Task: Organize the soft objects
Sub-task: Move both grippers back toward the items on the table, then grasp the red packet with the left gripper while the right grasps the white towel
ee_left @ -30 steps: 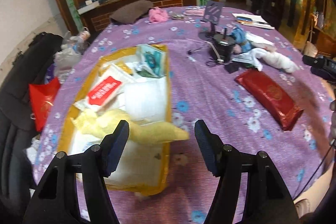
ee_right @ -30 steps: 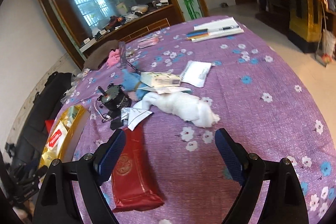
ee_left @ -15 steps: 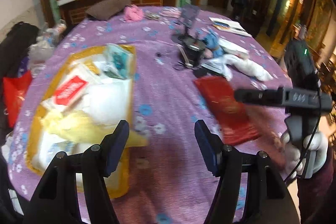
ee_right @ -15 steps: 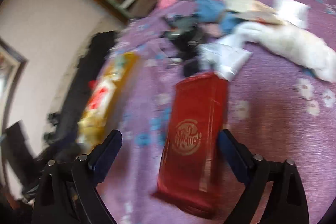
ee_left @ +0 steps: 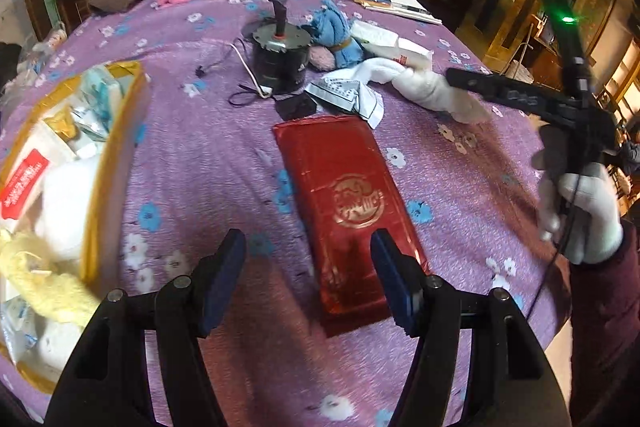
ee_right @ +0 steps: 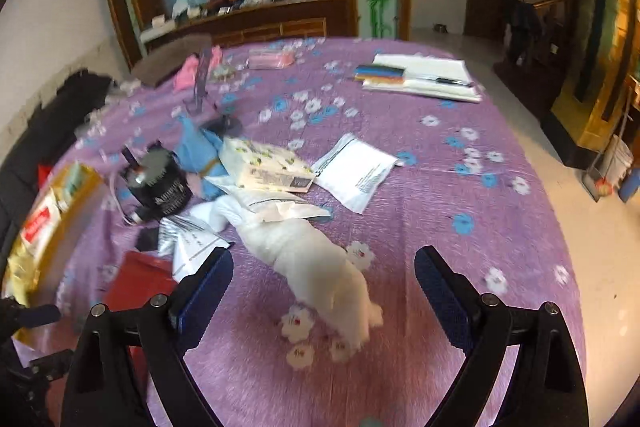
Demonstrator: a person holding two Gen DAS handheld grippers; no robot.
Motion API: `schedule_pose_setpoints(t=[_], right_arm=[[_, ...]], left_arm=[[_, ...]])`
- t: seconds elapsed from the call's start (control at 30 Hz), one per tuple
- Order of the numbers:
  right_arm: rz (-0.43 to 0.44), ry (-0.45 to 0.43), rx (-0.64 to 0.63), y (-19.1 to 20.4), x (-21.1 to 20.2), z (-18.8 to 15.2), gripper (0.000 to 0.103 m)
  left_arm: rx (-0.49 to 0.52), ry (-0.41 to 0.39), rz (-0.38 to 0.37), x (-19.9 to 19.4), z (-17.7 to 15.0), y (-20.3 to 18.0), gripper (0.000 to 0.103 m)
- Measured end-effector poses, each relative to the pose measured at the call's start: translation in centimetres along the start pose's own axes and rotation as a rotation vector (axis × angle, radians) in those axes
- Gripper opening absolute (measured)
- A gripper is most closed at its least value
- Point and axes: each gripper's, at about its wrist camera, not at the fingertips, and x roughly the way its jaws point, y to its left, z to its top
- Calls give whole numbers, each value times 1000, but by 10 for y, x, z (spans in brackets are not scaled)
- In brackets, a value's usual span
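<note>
Now the left gripper (ee_left: pixel 308 275) is hovering over the purple flowered tablecloth (ee_left: pixel 208 155), its jaws standing well apart with nothing between the pads. Taking the red foil pack (ee_left: pixel 344 203) as our landmark: its near end is lying just under the left gripper's right-hand finger, apart from the pads as far as one can tell. Beyond the pack's far end a small black pouch (ee_left: pixel 295 105) and a printed white bag (ee_left: pixel 352 95) are sitting, the bag's corner touching the pack. Farther back from the pack, a black cylindrical motor (ee_left: pixel 280 61) is standing upright, with a blue plush toy (ee_left: pixel 334 29) just to its right. To the left of the pack, across a stretch of bare cloth, the gold-edged storage bag (ee_left: pixel 100 179) is lying open, with a yellow fuzzy cloth (ee_left: pixel 36 275) draped over its near edge and packets inside.

Over on the right of the pack, a white-gloved hand (ee_left: pixel 580 211) is holding the right gripper (ee_right: pixel 324 291), and those jaws are spread wide, empty. The white soft cloth (ee_right: pixel 316 259) is lying on the tablecloth between and just beyond its fingers, not touched by either pad. A tissue pack (ee_right: pixel 268 167) is resting behind that cloth, beside a white mailer (ee_right: pixel 356 171).
</note>
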Motion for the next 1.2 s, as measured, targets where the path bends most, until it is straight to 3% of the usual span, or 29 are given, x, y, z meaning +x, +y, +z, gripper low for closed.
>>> schedule_pose_setpoints(t=[0.2, 0.27, 0.33, 0.4, 0.5, 0.57, 0.63, 0.7, 0.73, 0.87, 1.07, 1.1, 1.2], right_arm=[[38, 49, -80, 17, 60, 3, 90], [82, 87, -63, 13, 68, -1, 59], [125, 89, -47, 6, 65, -5, 42], [132, 92, -51, 5, 61, -8, 38], [149, 98, -43, 2, 54, -10, 39], [153, 106, -28, -1, 53, -9, 42], [158, 103, -3, -5, 53, -8, 66], [157, 76, 12, -5, 45, -7, 82], [159, 55, 18, -6, 41, -7, 83], [188, 16, 34, -5, 38, -8, 83], [189, 41, -8, 9, 51, -11, 83], [200, 40, -11, 9, 51, -11, 79], [211, 44, 17, 2, 52, -12, 46]], left_arm=[[-22, 9, 9, 8, 8, -2, 64], [-20, 14, 22, 14, 12, -5, 64], [-18, 27, 28, 24, 18, -11, 63], [-12, 47, 36, 34, 21, -18, 63], [5, 41, 41, 43, 26, -31, 64], [31, 45, 78, 51, 28, -42, 75], [56, 49, 122, 60, 28, -47, 76], [84, 49, 159, 69, 26, -50, 77], [74, 35, 143, 69, 26, -48, 76], [52, 24, 118, 63, 25, -41, 61], [13, 17, 54, 47, 16, -34, 58], [9, 10, 47, 43, 14, -33, 58], [-7, -22, 29, 25, 10, -27, 58]])
